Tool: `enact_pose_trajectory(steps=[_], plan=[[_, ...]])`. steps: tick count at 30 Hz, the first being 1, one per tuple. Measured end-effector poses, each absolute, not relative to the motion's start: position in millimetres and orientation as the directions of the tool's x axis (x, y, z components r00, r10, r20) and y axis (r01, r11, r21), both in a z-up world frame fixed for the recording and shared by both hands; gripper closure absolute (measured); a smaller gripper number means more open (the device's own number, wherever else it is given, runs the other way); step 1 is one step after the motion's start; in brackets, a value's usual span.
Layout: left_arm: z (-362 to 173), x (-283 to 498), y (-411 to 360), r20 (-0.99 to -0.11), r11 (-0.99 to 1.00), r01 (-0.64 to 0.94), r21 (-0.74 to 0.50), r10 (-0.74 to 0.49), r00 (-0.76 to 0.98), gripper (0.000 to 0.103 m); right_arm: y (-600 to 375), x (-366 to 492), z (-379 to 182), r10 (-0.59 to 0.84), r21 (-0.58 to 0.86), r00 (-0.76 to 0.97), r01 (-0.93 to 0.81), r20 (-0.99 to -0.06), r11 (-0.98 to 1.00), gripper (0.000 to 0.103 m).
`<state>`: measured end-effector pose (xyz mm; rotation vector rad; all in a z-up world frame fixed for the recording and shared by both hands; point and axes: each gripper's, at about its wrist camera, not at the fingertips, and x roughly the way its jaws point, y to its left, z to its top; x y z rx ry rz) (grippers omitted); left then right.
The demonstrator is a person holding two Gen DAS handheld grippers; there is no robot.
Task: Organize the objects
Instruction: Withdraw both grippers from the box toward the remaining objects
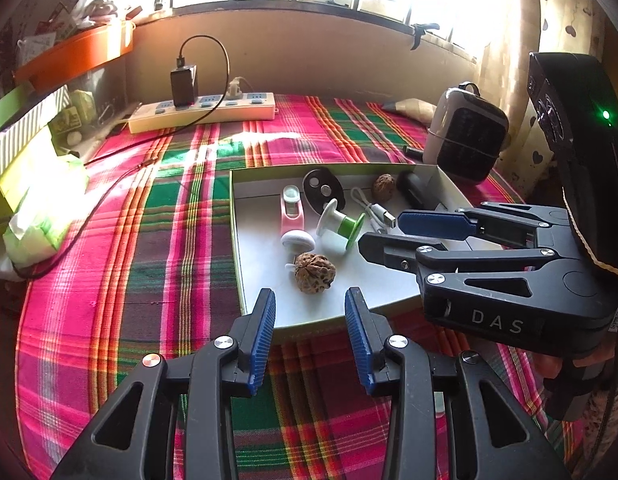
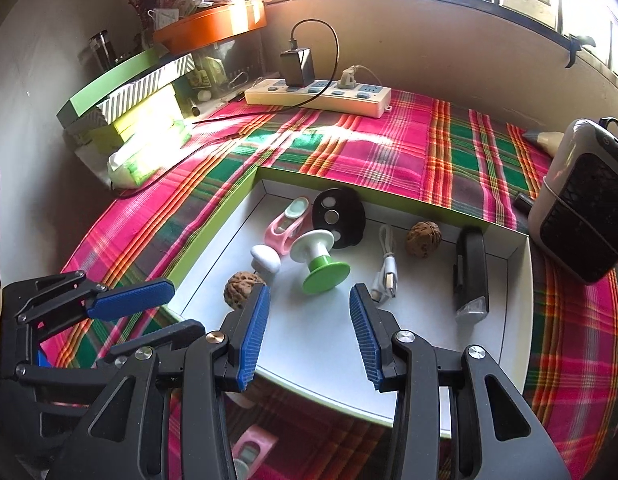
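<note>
A shallow white tray with a green rim [image 1: 233, 216] [image 2: 217, 228] lies on the plaid cloth. In it are two walnuts [image 1: 314, 273] [image 2: 424, 239], a green-and-white spool [image 1: 341, 228] [image 2: 319, 260], a pink clip [image 1: 291, 208] [image 2: 287, 226], a black oval disc [image 1: 323, 192] [image 2: 339, 216], a white USB cable [image 1: 373, 210] [image 2: 387, 268], a black torch [image 2: 471, 276] and a small white knob [image 1: 297, 240] [image 2: 265, 258]. My left gripper [image 1: 311, 296] [image 2: 187, 307] hangs open over the tray's near-left edge, just short of the nearer walnut. My right gripper [image 2: 309, 296] [image 1: 381, 232] is open above the tray floor, holding nothing.
A power strip with a black charger [image 1: 201, 112] [image 2: 317, 94] lies at the back. A small heater [image 1: 465, 136] [image 2: 581, 208] stands right of the tray. Boxes and a tissue pack [image 1: 41, 216] [image 2: 145, 156] crowd the left side. A pink item [image 2: 253, 448] lies on the cloth below my right gripper.
</note>
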<state>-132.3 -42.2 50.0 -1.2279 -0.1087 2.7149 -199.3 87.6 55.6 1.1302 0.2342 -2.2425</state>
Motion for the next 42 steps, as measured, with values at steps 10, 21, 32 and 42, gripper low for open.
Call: enact_pose_trajectory(steps=[10, 21, 32, 42], plan=[[56.6, -110.4, -50.9, -0.721, -0.984, -0.102, -0.147, 0.177, -0.670, 0.069, 98.9, -166.2, 66.8, -0.441, 0.097, -0.495, 0.576, -0.749, -0.812, 0.060], [47.9, -93.2, -58.8, -0.728, -0.981, -0.089, -0.173, 0.188, -0.660, 0.069, 109.7, -133.5, 52.9, -0.423, 0.105, -0.509, 0.539, -0.750, -0.835, 0.059], [37.9, -82.4, -59.4, -0.742, -0.979, -0.089, -0.183, 0.197, -0.641, 0.069, 106.9, -109.5, 28.9, -0.382, 0.095, -0.501, 0.507, -0.777, -0.857, 0.059], [34.6, -80.6, -58.7, -0.748, -0.977, -0.094, -0.190, 0.206, -0.631, 0.068, 100.3, -107.6, 20.0, -0.328, 0.034, -0.524, 0.493, -0.786, -0.869, 0.059]])
